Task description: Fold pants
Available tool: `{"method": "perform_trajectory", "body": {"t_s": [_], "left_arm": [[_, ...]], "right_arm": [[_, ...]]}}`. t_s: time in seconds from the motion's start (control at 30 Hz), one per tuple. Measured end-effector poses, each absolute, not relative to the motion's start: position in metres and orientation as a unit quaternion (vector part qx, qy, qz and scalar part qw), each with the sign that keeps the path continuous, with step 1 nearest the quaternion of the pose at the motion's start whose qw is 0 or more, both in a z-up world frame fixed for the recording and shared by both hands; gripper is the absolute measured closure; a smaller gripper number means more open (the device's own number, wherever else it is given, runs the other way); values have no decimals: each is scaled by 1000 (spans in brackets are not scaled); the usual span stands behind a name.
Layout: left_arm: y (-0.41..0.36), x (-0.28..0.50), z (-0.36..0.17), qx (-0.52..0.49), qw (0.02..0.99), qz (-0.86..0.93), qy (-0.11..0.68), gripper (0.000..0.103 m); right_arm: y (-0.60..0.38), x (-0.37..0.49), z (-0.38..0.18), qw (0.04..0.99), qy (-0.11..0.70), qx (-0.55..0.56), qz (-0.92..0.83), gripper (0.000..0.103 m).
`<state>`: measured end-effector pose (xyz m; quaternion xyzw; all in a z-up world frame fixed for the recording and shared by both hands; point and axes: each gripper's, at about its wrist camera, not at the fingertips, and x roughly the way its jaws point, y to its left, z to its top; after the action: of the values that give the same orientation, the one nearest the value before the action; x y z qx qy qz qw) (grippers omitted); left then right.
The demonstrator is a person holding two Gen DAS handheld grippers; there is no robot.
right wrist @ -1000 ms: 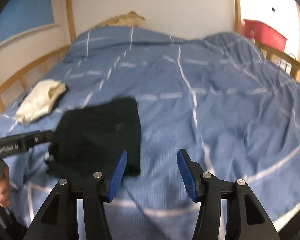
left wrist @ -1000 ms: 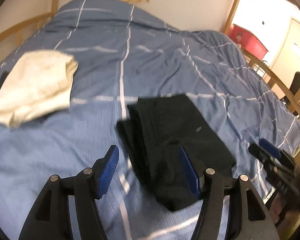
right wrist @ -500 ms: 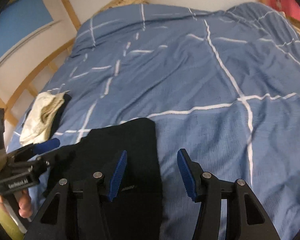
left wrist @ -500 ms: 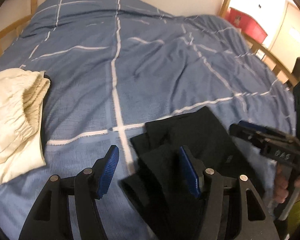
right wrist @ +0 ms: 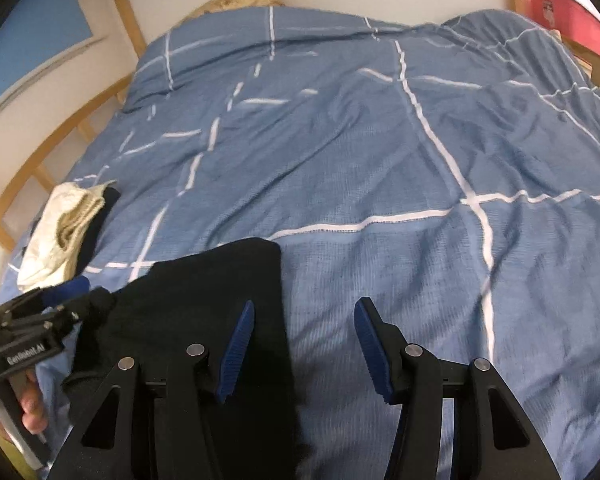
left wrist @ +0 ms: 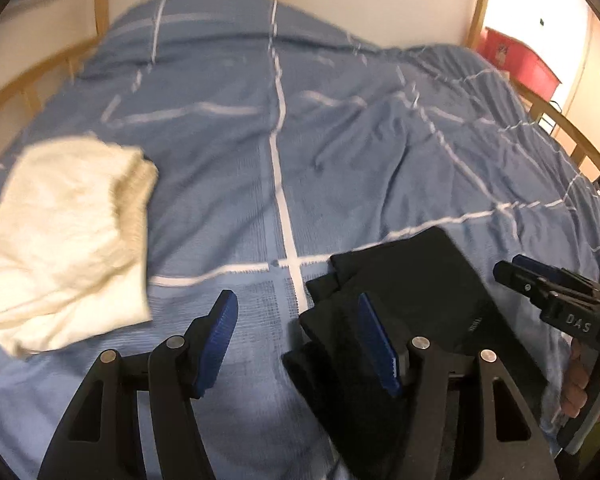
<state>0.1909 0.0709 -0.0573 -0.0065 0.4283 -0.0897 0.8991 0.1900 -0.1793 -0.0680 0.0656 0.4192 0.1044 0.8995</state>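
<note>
Folded black pants [left wrist: 412,296] lie on the blue bedspread [left wrist: 300,128] near its front edge; they also show in the right wrist view [right wrist: 204,304]. My left gripper [left wrist: 300,340] is open and empty, its right finger over the pants' left edge. My right gripper [right wrist: 304,344] is open and empty, its left finger over the pants' right edge. The right gripper appears at the right of the left wrist view [left wrist: 540,284], and the left gripper at the left of the right wrist view [right wrist: 60,300].
A folded cream garment [left wrist: 60,232] lies on the bed to the left, over something dark [right wrist: 100,220]. A wooden bed frame [left wrist: 28,80] rims the bed. A red box [left wrist: 520,60] stands at the far right.
Both grippers moved in over the folded black pants from farther back, then the left view tilted up slightly. The pants stayed put. Both grippers stayed open.
</note>
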Motion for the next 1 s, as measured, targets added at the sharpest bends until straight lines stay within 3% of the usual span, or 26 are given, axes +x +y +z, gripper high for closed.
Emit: {"method": "perform_trajectory", "body": {"t_s": [0.17,0.47,1.0], "left_arm": [[71,154,-44,-49,898,-116,422,39],[68,120,-74,-139,873,-124,451,40],[69,125,-106,-166,854,-130,476,38]], "right_arm": [[-186,159,-56,910,391,87,111,49],[-198,117,-82,896,399,159,111,49],[-189,105,-108,879,407,204,144,50]]}}
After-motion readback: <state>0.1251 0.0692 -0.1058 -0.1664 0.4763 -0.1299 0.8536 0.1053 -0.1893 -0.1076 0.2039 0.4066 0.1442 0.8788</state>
